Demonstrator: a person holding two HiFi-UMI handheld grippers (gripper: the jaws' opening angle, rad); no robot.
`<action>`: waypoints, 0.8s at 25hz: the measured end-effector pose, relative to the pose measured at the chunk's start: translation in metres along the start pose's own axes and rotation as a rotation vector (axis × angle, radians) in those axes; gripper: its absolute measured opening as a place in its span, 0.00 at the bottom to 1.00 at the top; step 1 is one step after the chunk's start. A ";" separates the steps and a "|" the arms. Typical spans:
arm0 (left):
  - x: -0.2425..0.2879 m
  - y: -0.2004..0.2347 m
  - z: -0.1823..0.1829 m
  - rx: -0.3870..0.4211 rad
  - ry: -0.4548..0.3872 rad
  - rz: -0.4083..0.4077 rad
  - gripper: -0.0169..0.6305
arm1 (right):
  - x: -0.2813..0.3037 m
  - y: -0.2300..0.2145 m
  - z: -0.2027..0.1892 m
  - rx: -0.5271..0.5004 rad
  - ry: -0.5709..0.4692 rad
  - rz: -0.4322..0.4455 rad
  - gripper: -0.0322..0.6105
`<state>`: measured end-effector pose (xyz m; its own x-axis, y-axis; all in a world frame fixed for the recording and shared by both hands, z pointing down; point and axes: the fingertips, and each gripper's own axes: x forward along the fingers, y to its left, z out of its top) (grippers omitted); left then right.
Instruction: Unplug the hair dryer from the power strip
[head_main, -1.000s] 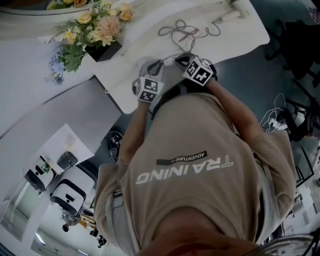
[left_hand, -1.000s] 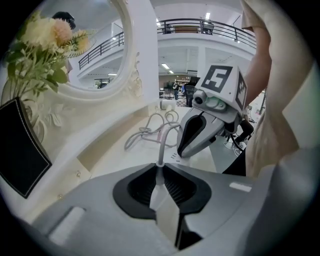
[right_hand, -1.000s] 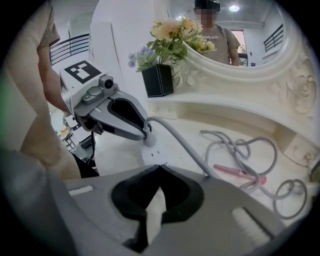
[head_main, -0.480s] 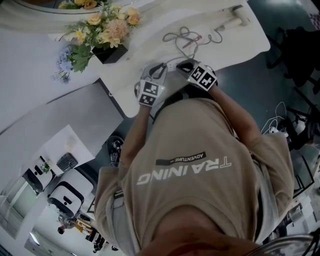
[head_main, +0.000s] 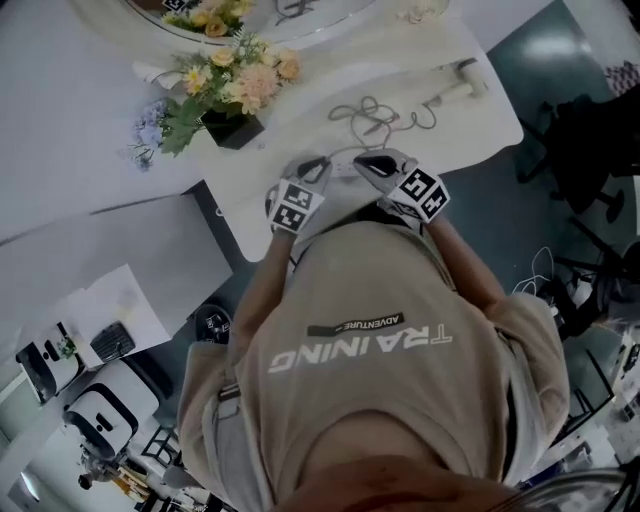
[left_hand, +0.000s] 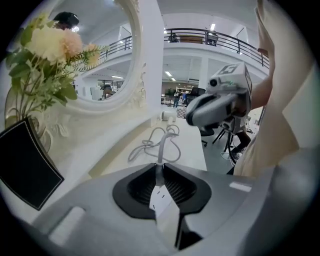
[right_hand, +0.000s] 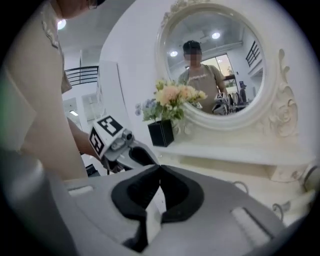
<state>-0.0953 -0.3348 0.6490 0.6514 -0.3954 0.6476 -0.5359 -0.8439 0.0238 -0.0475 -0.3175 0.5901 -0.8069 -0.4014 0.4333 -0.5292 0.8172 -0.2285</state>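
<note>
One hair dryer (head_main: 462, 73) lies at the far right end of the white table (head_main: 480, 120), well apart from both grippers. Its grey cable (head_main: 372, 112) runs back toward the person in loose, tangled loops across the middle of the tabletop. Neither the power strip nor the plug can be made out with certainty in any view.

Handling, as a judgement: the dryer body is rigid, smooth plastic of moderate weight and need not be lifted. The cable is soft and limp, so it will slide and uncoil if pulled. Take hold on the stiff plug body, close to the socket face, not on the cable. Brace the strip with the other gripper, since a light strip is likely to lift with the plug.

The left gripper (left_hand: 159, 169) hangs over the near table edge with its jaws together at the tips. The cable appears to run up from those tips, but whether it is pinched cannot be told. The right gripper (right_hand: 159, 167) is just beside it, jaws also together, with nothing between them.

Flowers (head_main: 235, 85) in a black vase (head_main: 232, 128) stand to the left, before an oval mirror (right_hand: 220, 65).
</note>
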 end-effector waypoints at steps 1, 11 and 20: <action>-0.001 0.000 0.001 0.000 0.000 -0.001 0.11 | -0.008 0.000 0.017 -0.007 -0.044 -0.011 0.05; -0.006 0.002 0.009 -0.010 -0.011 0.009 0.11 | -0.047 -0.002 0.124 -0.096 -0.237 -0.020 0.05; -0.011 0.003 0.016 0.001 -0.016 0.044 0.11 | -0.056 -0.003 0.137 -0.118 -0.260 -0.021 0.05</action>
<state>-0.0950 -0.3390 0.6299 0.6356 -0.4384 0.6354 -0.5640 -0.8258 -0.0056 -0.0369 -0.3537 0.4472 -0.8446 -0.4986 0.1951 -0.5242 0.8441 -0.1125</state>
